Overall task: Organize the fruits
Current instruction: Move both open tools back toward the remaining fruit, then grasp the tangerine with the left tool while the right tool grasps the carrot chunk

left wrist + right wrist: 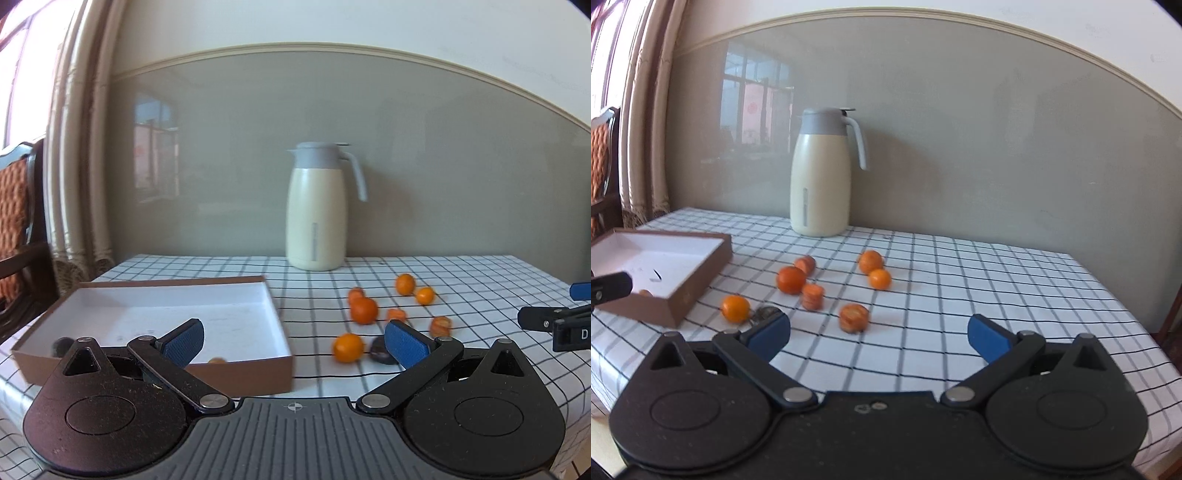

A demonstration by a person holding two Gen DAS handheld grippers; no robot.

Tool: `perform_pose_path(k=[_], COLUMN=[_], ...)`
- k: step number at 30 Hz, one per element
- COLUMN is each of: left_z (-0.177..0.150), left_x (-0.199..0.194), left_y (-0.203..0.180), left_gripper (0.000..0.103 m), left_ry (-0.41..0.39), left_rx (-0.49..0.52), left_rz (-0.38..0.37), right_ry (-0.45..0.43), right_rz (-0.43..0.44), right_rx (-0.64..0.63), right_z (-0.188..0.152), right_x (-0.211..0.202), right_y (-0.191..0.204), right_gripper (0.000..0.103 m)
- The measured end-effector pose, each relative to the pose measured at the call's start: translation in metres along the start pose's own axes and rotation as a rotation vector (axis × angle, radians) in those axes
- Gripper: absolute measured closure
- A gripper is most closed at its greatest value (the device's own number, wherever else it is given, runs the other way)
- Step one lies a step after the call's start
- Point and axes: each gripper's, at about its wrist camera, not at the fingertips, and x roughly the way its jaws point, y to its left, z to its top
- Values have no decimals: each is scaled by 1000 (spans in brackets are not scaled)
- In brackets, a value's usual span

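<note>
Fruits [791,280] are lying scattered on the checked counter [960,295], just right of the open box [701,273]. Both hand-held grippers, left [293,341] and right [879,338], are hovering wide and empty; the nearest orange [348,347] is best straddled squarely, then closed on gently.

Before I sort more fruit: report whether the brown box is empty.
Not empty. The brown box holds a small orange piece and a dark item; otherwise bare.
</note>
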Motion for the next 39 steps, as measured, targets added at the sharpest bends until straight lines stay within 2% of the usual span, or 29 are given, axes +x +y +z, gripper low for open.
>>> perform_pose_path(k=[5,8,13,21,39], left_z=[-2,-5,-5,-5,-5], left_x=[6,14,22,24,26], left_y=[-18,-28,-35,-37,-31], left_gripper=[0,0,0,0,0], left_ry=[9,24,45,56,53], left_rx=[10,27,42,37,13], left_rz=[-30,-33,-35,-45,-47], right_ry=[0,40,38,37,34], right_rz=[-23,-18,11,17,23], right_rx=[-3,39,104,47,27], right_z=[-13,-16,-15,-14,-13], right_x=[8,25,28,30,30], right_y=[-10,-15,-20,-7,1], right_gripper=[6,6,6,6,6])
